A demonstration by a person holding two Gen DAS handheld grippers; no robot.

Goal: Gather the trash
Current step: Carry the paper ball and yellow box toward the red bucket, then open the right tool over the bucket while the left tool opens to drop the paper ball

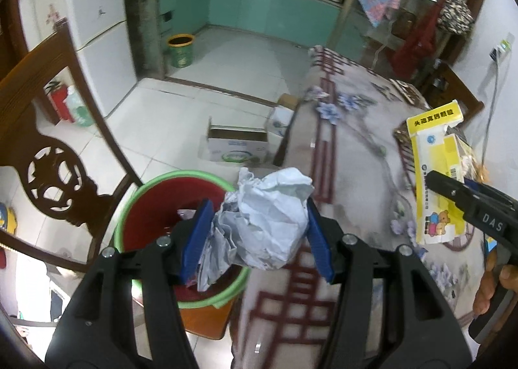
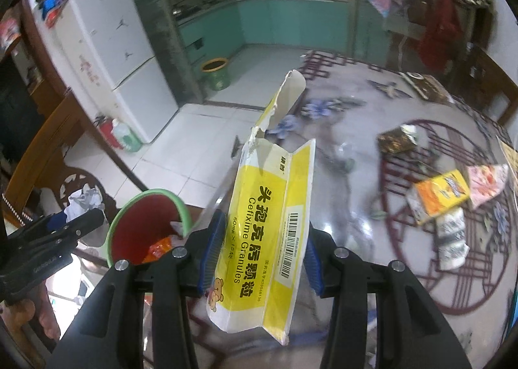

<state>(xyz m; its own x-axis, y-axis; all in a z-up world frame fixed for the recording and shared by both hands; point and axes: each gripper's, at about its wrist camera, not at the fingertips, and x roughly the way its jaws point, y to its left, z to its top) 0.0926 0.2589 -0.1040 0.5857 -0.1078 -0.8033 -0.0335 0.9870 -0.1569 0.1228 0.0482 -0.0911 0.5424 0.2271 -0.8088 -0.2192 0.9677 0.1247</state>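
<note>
My left gripper [image 1: 259, 226] is shut on a crumpled ball of white paper [image 1: 262, 217], held above the table's left edge and partly over the red bin with a green rim [image 1: 152, 194]. That bin [image 2: 142, 229] stands on a seat beside the table and has scraps inside. A flattened yellow medicine box [image 2: 268, 223] is pinched between the blue pads of my right gripper [image 2: 262, 249], over the table just right of the bin. In the left wrist view the same box [image 1: 437, 174] hangs at the right in the right gripper [image 1: 453, 194]. The left gripper [image 2: 87, 217] with its paper shows at the left of the right wrist view.
The patterned table [image 2: 372, 129] carries more litter: an orange-yellow packet [image 2: 440, 191], a pink wrapper [image 2: 485, 184], a white crumpled bag [image 2: 451, 239] and a dark box [image 2: 398, 139]. A carved wooden chair [image 1: 58, 149] stands left; cardboard boxes [image 1: 238, 142] and a green bucket [image 1: 180, 50] sit on the floor.
</note>
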